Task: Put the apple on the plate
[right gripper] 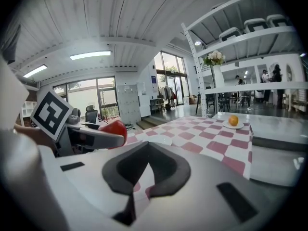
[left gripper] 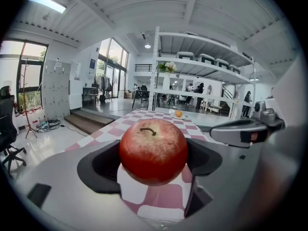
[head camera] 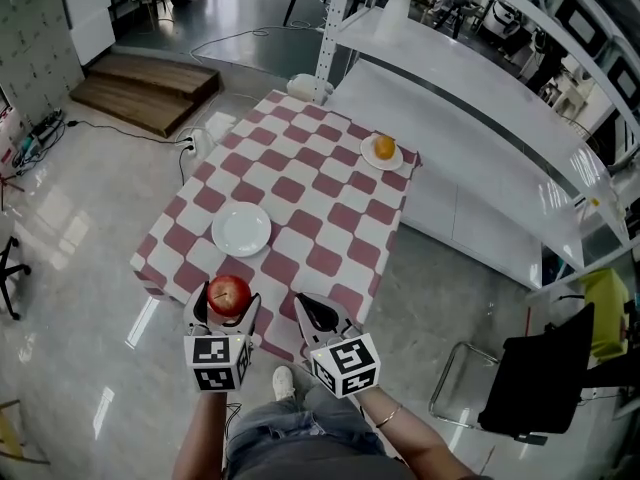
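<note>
A red apple (head camera: 228, 293) is clamped between the dark pads of my left gripper (head camera: 228, 306), just above the near edge of the checkered table (head camera: 330, 208). In the left gripper view the apple (left gripper: 153, 150) fills the jaws, stem up. The empty white plate (head camera: 241, 230) lies on the cloth a little beyond the apple. My right gripper (head camera: 320, 314) hovers to the right of the left one, over the table's near edge, shut with nothing in it. In the right gripper view its pads (right gripper: 166, 170) meet, and the apple (right gripper: 115, 127) and the plate (right gripper: 161, 139) show at the left.
A second small plate with an orange (head camera: 383, 149) sits at the table's far right corner. A long white shelf unit (head camera: 500, 138) runs along the right. A black chair (head camera: 540, 378) stands at lower right, and wooden steps (head camera: 150, 88) at upper left.
</note>
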Action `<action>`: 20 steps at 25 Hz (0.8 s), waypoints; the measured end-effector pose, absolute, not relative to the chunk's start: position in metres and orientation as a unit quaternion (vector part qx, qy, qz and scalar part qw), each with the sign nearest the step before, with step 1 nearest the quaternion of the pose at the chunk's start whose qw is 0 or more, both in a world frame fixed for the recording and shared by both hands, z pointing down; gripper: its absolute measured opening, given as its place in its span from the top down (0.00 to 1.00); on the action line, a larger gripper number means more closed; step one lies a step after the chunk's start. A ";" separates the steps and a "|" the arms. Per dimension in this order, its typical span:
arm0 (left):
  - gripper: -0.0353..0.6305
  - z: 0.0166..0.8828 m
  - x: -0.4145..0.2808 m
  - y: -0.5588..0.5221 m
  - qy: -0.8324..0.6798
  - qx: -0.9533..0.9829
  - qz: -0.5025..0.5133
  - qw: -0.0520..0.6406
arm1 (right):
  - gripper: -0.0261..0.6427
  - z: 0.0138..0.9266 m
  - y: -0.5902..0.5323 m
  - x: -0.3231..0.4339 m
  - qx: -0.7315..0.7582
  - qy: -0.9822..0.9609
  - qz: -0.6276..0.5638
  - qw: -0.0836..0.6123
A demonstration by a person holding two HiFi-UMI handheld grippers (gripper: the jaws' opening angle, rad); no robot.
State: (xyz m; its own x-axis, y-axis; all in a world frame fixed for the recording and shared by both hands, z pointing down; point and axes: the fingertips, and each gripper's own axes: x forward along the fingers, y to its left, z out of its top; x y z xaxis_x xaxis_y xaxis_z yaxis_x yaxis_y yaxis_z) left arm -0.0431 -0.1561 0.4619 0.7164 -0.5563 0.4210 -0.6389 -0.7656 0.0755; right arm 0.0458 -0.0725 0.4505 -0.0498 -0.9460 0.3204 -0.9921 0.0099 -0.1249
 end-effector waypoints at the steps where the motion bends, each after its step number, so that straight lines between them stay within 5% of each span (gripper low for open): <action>1: 0.33 0.462 -0.042 -0.158 -0.325 0.920 0.191 0.107 | 0.94 0.451 -0.074 0.046 0.685 -0.707 0.159 0.073; 20: 0.33 0.473 -0.007 -0.199 -0.367 0.902 0.203 0.101 | 0.94 0.462 -0.120 0.080 0.632 -0.751 0.162 0.101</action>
